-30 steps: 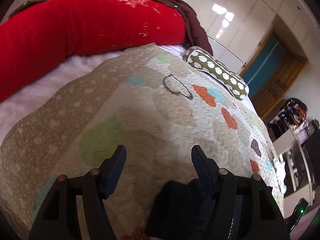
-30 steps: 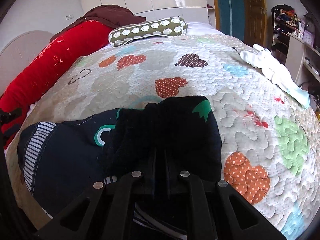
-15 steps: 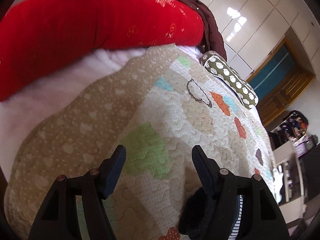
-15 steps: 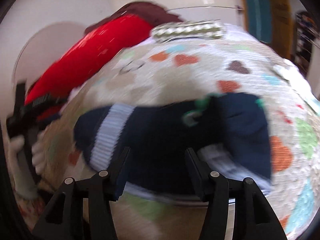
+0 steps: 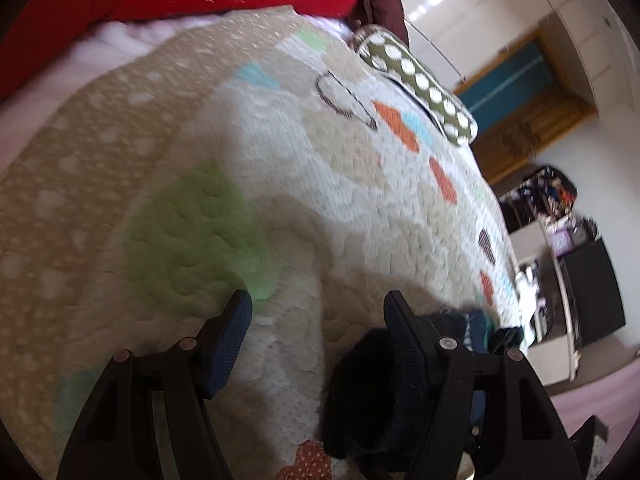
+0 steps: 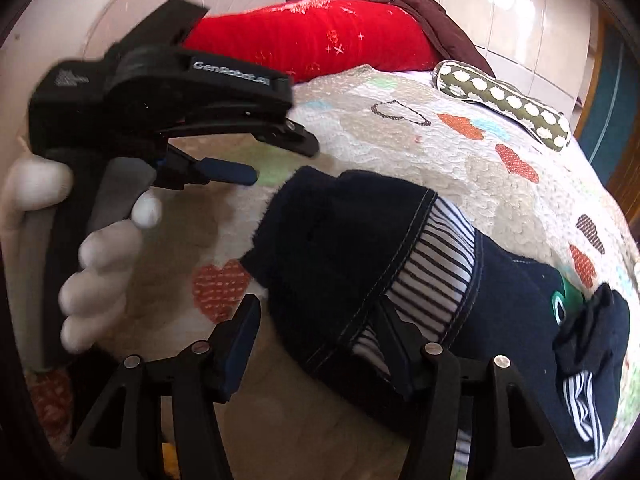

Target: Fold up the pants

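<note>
The dark navy pants (image 6: 360, 252) with a striped waistband lie bunched on the quilted bedspread (image 6: 460, 152). My right gripper (image 6: 316, 332) is open at their near edge, its right finger against the cloth. My left gripper (image 5: 318, 320) is open over the bedspread (image 5: 280, 152), with a fuzzy dark part of the pants (image 5: 368, 392) beside its right finger. The left gripper also shows in the right wrist view (image 6: 224, 168), held in a white-gloved hand to the left of the pants.
A red bolster (image 6: 320, 44) and a brown cloth (image 6: 432, 12) lie at the head of the bed. A green dotted pillow (image 6: 504, 100) lies at the far right. Shelves with clutter (image 5: 560, 208) stand beyond the bed.
My right gripper has let go of the pants and opened, then swung left toward the waistband end. My left gripper stayed open and shifted slightly over the bedspread.
</note>
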The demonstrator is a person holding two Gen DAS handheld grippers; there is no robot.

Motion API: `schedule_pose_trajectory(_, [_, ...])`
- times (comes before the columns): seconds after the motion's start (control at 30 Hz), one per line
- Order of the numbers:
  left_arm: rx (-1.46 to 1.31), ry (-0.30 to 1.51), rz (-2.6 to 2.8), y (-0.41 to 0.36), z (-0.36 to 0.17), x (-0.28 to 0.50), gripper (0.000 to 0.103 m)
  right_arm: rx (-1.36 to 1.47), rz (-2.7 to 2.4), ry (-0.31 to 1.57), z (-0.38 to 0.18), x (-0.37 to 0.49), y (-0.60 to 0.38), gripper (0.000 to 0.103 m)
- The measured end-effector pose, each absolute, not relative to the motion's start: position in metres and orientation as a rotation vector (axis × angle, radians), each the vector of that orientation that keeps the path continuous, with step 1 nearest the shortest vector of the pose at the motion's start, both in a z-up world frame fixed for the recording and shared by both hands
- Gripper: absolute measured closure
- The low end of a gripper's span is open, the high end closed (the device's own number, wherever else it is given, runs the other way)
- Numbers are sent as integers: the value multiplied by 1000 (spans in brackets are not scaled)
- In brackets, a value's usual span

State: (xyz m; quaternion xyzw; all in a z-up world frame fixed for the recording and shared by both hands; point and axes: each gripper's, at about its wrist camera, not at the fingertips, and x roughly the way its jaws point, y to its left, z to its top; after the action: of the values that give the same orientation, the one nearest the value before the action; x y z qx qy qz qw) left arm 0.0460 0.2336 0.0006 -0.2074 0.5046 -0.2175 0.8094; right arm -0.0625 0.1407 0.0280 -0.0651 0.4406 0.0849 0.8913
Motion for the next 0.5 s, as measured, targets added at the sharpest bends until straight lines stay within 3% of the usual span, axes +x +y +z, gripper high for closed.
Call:
schedule_pose_trajectory(0.1, [-429, 1074, -491, 225, 0, 44, 30, -164, 161, 906, 19, -57, 144, 33])
schedule_pose_trajectory(0.2, [-473, 1081, -532, 224, -2, 46, 30, -196, 131, 883, 15, -61, 151, 32])
schedule_pose_trajectory(0.27, [-541, 1092, -571, 225, -7, 47, 60, -227, 132, 849, 13, -67, 155, 35])
schedule_pose_trajectory(0.3, [-578, 1118, -604, 225, -11, 50, 88, -245, 123, 838, 11, -70, 157, 43])
schedule_pose_trajectory(0.43, [-672, 1152, -614, 226, -26, 55, 90, -224, 112, 815, 16, -76, 151, 77])
schedule_pose_trajectory(0.5, [-676, 1126, -628, 221, -19, 53, 90, -171, 122, 818, 23, -76, 142, 84])
